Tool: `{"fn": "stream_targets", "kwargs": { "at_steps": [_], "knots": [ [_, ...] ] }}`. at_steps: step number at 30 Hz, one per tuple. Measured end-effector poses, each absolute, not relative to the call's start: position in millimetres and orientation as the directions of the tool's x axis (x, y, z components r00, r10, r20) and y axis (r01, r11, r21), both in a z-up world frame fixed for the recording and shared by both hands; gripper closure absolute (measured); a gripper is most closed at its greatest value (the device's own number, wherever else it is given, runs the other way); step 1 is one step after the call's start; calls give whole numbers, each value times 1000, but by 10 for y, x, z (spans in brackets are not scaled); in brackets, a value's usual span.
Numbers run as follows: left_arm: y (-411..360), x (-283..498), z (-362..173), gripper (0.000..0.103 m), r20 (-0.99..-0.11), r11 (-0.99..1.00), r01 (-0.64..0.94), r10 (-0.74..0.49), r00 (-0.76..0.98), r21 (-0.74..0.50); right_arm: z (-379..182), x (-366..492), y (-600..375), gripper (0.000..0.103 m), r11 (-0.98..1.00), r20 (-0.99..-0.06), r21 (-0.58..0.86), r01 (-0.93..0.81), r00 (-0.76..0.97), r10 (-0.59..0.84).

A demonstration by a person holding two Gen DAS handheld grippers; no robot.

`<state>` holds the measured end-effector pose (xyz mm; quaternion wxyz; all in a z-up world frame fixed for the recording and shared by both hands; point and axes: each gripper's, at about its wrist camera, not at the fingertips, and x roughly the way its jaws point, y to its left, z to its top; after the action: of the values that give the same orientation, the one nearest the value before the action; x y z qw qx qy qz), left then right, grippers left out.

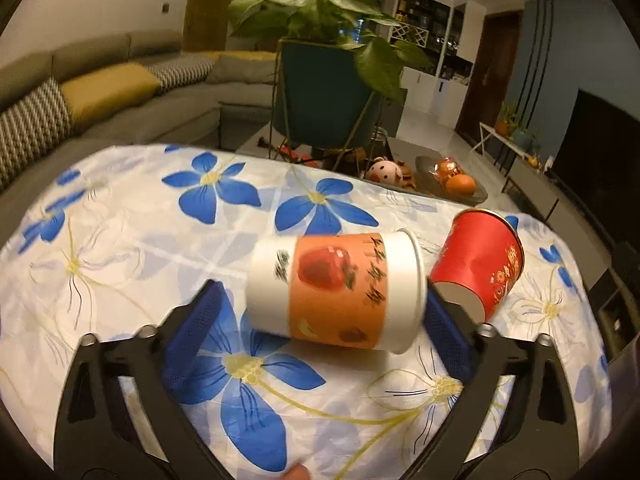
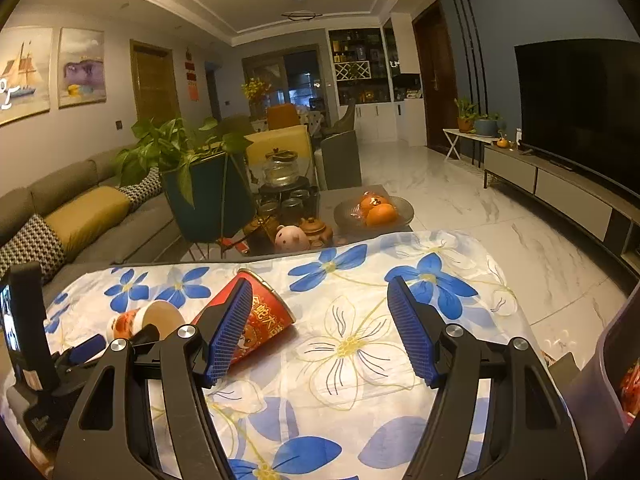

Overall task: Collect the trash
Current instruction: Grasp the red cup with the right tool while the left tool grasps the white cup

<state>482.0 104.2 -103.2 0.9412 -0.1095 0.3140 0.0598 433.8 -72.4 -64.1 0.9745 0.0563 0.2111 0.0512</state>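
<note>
1. Left wrist view: the left claw (image 1: 320,312) gaped wide around one orange-banded cup (image 1: 334,290) lying on the surface (image 1: 120,220), its axis crosswise, rim right. One red cup (image 1: 480,262) lay just beside.
2. Right wrist view: the right claw (image 2: 316,326) stood wide, empty; two cups lay left, the red one's (image 2: 264,322) mouth pointing away.

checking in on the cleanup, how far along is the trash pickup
Early. Done: something red already lies in the grey bin. In hand: the left gripper is open around the tipped orange-and-white cup, not clamped. Left: the red cup lies on the tablecloth; the right gripper is open, empty.
</note>
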Motion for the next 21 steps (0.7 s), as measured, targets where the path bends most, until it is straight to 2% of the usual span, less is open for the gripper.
{"fn": "stream_targets", "kwargs": {
  "at_steps": [1, 17, 19, 21],
  "knots": [
    [1059, 4822, -1039, 23, -608, 967, -181, 38, 793, -177, -640, 4344, -708, 34, 989, -406, 128, -79, 905, 125],
    [1166, 4629, -995, 24, -586, 965, -178, 32, 810, -193, -714, 4517, -428, 34, 981, -457, 114, -155, 869, 190],
    [1190, 4586, -976, 24, -578, 965, -179, 38, 815, -189, -740, 4580, -369, 28, 980, -470, 104, -168, 860, 197],
    [1231, 4558, -964, 25, -577, 964, -182, 39, 816, -193, -766, 4631, -345, 27, 980, -478, 108, -169, 855, 200]
  ]
}}
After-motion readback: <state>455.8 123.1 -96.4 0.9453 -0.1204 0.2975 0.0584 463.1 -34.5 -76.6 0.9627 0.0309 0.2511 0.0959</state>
